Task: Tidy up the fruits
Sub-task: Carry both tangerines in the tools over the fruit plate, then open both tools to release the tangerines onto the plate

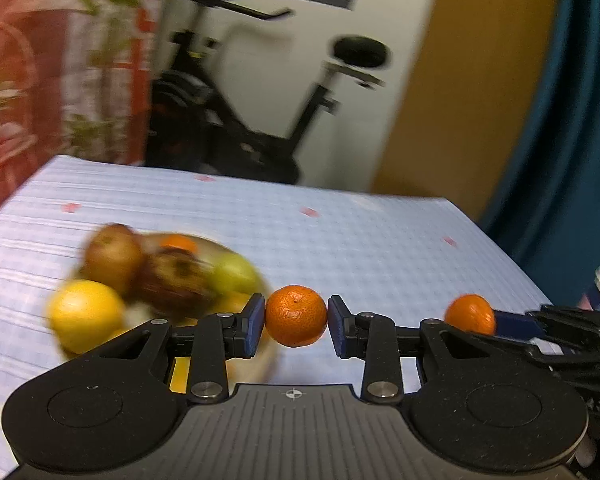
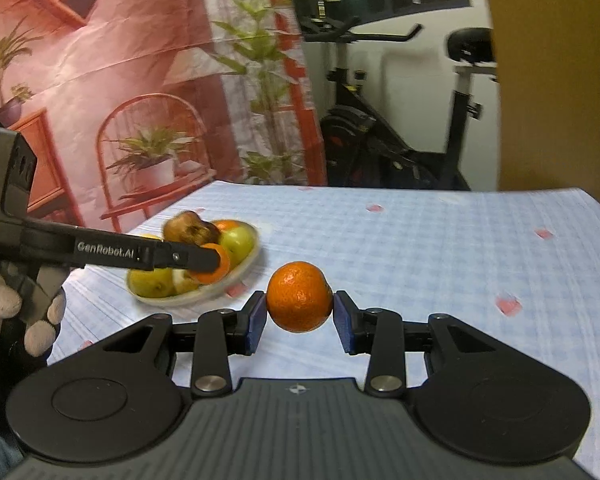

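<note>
Two pebbly-skinned tangerines ride in mid-air above the desk [image 2: 440, 248], one [image 1: 296, 321] pinched between the blue pads of the left tool [image 1: 296, 326], the other [image 2: 299, 297] clamped in the right tool [image 2: 299, 312], both apparently bound for the shallow pale bowl [image 2: 249, 261] already heaped with a lemon [image 1: 85, 312], a green apple [image 2: 238, 241] and bruised brown fruit. The next move likely calls for lowering each onto the pile gently, since round fruit may roll off onto the checked blue cloth.

Beyond my desk [image 2: 420, 240] in its pale blue checked cloth stands an exercise bike [image 2: 400, 128]. I see a white wall [image 1: 284, 64] behind it and a red printed backdrop [image 2: 140, 80] alongside.
</note>
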{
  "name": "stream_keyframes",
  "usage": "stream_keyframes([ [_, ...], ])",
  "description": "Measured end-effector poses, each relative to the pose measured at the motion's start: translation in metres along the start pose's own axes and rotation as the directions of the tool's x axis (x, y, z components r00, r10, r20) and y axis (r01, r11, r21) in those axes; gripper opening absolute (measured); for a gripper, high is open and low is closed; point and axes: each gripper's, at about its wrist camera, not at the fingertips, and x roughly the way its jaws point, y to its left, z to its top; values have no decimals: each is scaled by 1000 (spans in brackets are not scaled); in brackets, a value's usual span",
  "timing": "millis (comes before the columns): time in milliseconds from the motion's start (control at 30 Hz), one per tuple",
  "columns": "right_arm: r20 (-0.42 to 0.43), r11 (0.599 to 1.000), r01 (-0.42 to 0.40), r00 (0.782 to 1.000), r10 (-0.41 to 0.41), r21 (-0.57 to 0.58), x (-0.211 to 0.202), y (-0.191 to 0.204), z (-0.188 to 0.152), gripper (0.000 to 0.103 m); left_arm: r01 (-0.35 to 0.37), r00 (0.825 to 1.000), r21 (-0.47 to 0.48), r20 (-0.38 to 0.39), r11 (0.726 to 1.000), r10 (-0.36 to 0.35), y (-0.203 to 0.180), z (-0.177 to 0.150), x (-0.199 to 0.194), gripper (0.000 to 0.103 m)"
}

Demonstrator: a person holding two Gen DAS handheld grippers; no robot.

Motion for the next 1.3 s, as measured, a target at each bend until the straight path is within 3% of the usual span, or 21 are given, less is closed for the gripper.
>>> stream_keyframes([
  [300, -63, 965, -128, 991, 117, -228, 84, 77, 31, 39, -104, 995, -78, -8, 992, 103, 51, 20, 4, 36],
  [600, -151, 915, -180, 980, 133, -360, 155, 120, 31, 39, -162, 987, -89, 0, 983, 163, 63, 16, 4, 36],
  [933, -186, 922, -174, 976, 114, -347, 186, 123, 27, 39, -183, 983, -84, 6, 980, 184, 69, 14, 11, 36],
  [1300, -181, 922, -160, 978, 100, -353, 188, 123, 28, 40, -189, 979, -103, 54, 977, 195, 70, 13, 3, 40],
])
